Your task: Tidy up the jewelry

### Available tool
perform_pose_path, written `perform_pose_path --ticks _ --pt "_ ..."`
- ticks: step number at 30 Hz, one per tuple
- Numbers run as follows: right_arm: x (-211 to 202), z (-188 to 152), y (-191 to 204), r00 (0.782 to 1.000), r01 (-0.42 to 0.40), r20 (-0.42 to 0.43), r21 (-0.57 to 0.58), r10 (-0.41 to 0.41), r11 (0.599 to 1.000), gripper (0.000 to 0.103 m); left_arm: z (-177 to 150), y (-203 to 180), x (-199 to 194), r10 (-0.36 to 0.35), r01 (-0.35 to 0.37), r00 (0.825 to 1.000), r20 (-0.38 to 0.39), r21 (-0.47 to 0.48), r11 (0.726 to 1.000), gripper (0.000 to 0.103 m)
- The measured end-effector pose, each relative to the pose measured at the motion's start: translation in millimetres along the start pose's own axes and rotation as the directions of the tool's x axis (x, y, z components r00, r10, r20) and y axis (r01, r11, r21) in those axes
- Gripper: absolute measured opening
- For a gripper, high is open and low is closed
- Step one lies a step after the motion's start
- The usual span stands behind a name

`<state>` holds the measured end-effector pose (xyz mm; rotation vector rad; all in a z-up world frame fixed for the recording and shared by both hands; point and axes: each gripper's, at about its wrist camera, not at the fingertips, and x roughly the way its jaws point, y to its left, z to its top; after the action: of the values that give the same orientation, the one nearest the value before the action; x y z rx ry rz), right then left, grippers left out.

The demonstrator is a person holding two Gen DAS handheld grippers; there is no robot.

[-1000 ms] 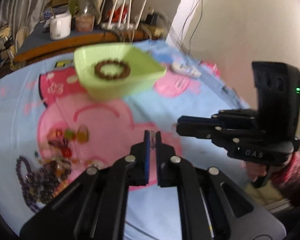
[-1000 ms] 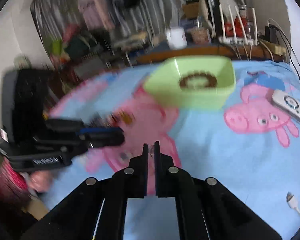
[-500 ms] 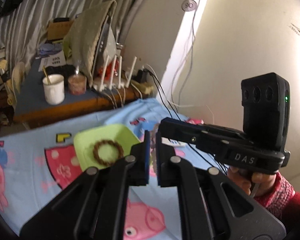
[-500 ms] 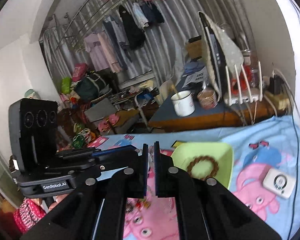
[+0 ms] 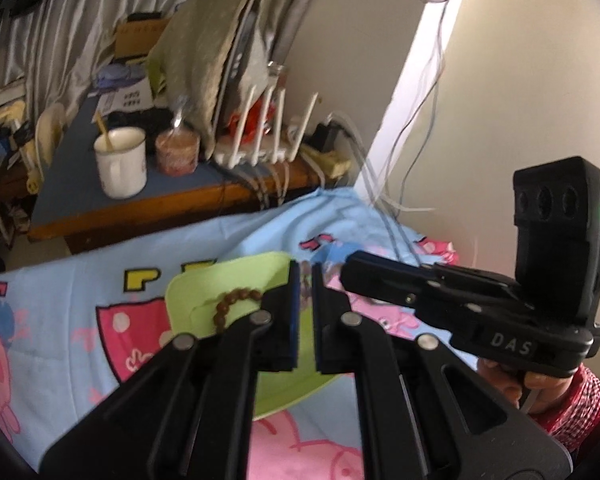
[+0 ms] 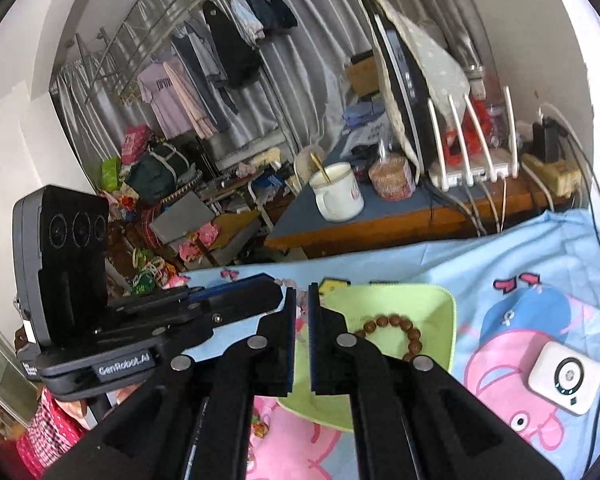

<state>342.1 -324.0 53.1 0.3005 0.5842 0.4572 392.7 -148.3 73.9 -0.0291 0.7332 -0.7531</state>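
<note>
While both grippers hang above the cartoon-print bedsheet, neither carries anything. The left gripper has its jaws drawn almost together, only a thin slit between the blue-lined pads, and nothing in it. The right gripper looks the same from its own camera: a narrow empty gap. In the left wrist view the right gripper sits at about 3 o'clock, held by a hand in a red checked sleeve. The light green tray lies on the sheet beyond both sets of fingertips, with a brown bead bracelet resting inside it. A white remote-like device lies on the sheet at 4 o'clock from the tray. Beyond the sheet stands a desk with a white mug.
</note>
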Motion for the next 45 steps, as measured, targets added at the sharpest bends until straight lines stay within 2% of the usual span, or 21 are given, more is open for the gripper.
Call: perform_pose_path --ticks 4,6,8,9,11,13,17,18,20,22,25,31,34,37,38,39,42,45 --pt "20.4 -20.2 -7.9 0.999 0.018 -0.037 -0.004 -0.018 1.000 0.000 -19.2 15.0 19.6 0.039 -0.041 0.997 -0.067 -0.031 0.999 0.006" --pt "31.9 -30.8 -11.6 0.996 0.042 -0.077 -0.007 -0.042 0.999 0.000 -33.6 23.0 35.4 0.072 -0.079 0.985 -0.156 -0.039 0.996 0.024" --pt "41.5 -43.4 -17.1 0.990 0.066 -0.123 0.011 -0.064 0.998 0.000 -48.0 31.2 41.8 0.112 -0.121 0.971 -0.210 -0.032 0.992 0.024" --pt "42.7 -47.1 -18.2 0.989 0.068 -0.134 0.022 -0.064 0.997 0.005 -53.5 35.9 39.2 0.122 -0.132 0.968 -0.220 -0.032 0.991 0.024" --pt "40.3 -55.6 -19.2 0.987 0.063 -0.151 0.060 -0.053 0.996 0.008 -61.4 46.2 22.8 0.121 -0.134 0.970 -0.212 -0.051 0.990 0.024" --pt "29.0 -60.4 -8.9 0.991 0.030 -0.135 0.058 -0.022 0.998 0.008 -66.3 56.6 -6.7 0.110 -0.124 0.980 -0.165 -0.077 0.989 0.024" --pt "10.7 -76.3 25.5 0.990 -0.061 -0.133 -0.037 0.055 0.997 0.008 -89.1 79.1 -85.6 0.128 -0.130 0.991 -0.025 -0.130 0.983 0.024" --pt "10.2 -83.3 34.4 0.987 -0.078 -0.145 -0.064 0.068 0.995 0.008 -97.4 82.8 -99.6 0.140 -0.140 0.990 -0.005 -0.139 0.980 0.024" --pt "15.3 -102.9 53.4 0.981 -0.101 -0.180 -0.126 0.077 0.987 0.000 -119.6 90.8 -123.4 0.159 -0.153 0.987 0.021 -0.161 0.975 0.024" --pt "26.3 -120.4 65.9 0.972 -0.108 -0.226 -0.157 0.071 0.982 0.000 -140.0 96.2 -135.7 0.162 -0.156 0.987 0.019 -0.180 0.971 0.024" --pt "49.7 -142.1 78.1 0.949 -0.128 -0.304 -0.140 0.081 0.982 0.000 -170.2 93.6 -137.6 0.170 -0.169 0.985 -0.008 -0.167 0.971 0.024" --pt "76.2 -161.6 99.6 0.918 -0.167 -0.373 -0.059 0.133 0.984 0.000 -223.2 76.2 -140.2 0.149 -0.151 0.988 -0.030 -0.123 0.981 0.024" --pt "88.8 -168.3 110.6 0.905 -0.150 -0.410 -0.064 0.111 0.987 0.000 -241.9 67.4 -141.3 0.116 -0.120 0.993 -0.037 -0.120 0.986 0.024" --pt "100.4 -176.0 118.1 0.891 -0.139 -0.443 -0.066 0.096 0.988 0.000 -252.5 50.6 -134.8 0.135 -0.138 0.989 -0.066 -0.051 0.989 0.024" --pt "103.1 -179.9 121.3 0.892 -0.127 -0.445 -0.086 0.076 0.988 0.000 -254.5 44.6 -132.7 0.146 -0.148 0.987 -0.072 -0.021 0.989 0.025" --pt "103.2 -179.6 123.1 0.904 -0.125 -0.421 -0.108 0.069 0.986 0.000 -255.3 41.4 -131.9 0.149 -0.150 0.986 -0.072 -0.010 0.989 0.025" --pt "101.6 -183.7 127.9 0.923 -0.084 -0.385 -0.203 -0.001 0.976 0.000 -253.2 42.0 -135.0 0.135 -0.137 0.989 -0.063 -0.026 0.990 0.025" --pt "87.2 -184.7 116.0 0.923 -0.083 -0.385 -0.176 0.009 0.981 0.000 -249.6 46.1 -137.5 0.141 -0.144 0.988 -0.056 -0.048 0.988 0.024"
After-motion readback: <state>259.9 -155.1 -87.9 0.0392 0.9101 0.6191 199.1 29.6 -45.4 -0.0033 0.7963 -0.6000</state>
